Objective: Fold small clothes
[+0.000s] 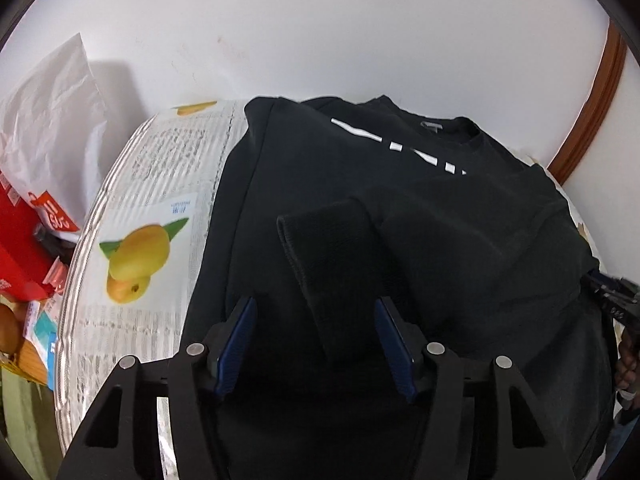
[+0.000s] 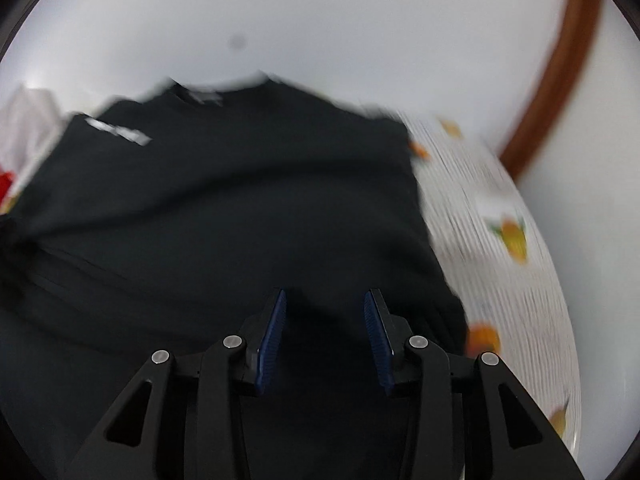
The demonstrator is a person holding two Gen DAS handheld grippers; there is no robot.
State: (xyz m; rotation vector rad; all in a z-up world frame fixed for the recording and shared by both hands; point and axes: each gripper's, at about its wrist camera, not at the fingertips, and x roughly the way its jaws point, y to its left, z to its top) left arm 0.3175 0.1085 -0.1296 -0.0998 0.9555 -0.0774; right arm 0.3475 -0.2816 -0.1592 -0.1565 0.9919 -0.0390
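A black sweatshirt (image 1: 440,208) with a white stripe on the chest lies on a table, collar toward the wall. One sleeve with a ribbed cuff (image 1: 324,232) is folded across the body. My left gripper (image 1: 316,308) is open just above the folded sleeve, holding nothing. In the right wrist view, which is blurred, the same sweatshirt (image 2: 240,208) fills the middle. My right gripper (image 2: 325,300) is open over its lower right part, empty. The tip of the right gripper shows at the right edge of the left wrist view (image 1: 612,292).
The table has a white cloth printed with mangoes and text (image 1: 152,248). At the far left are a white bag (image 1: 52,112) and a red box (image 1: 20,248). A white wall (image 1: 320,32) stands behind, with a brown wooden frame (image 1: 592,108) at the right.
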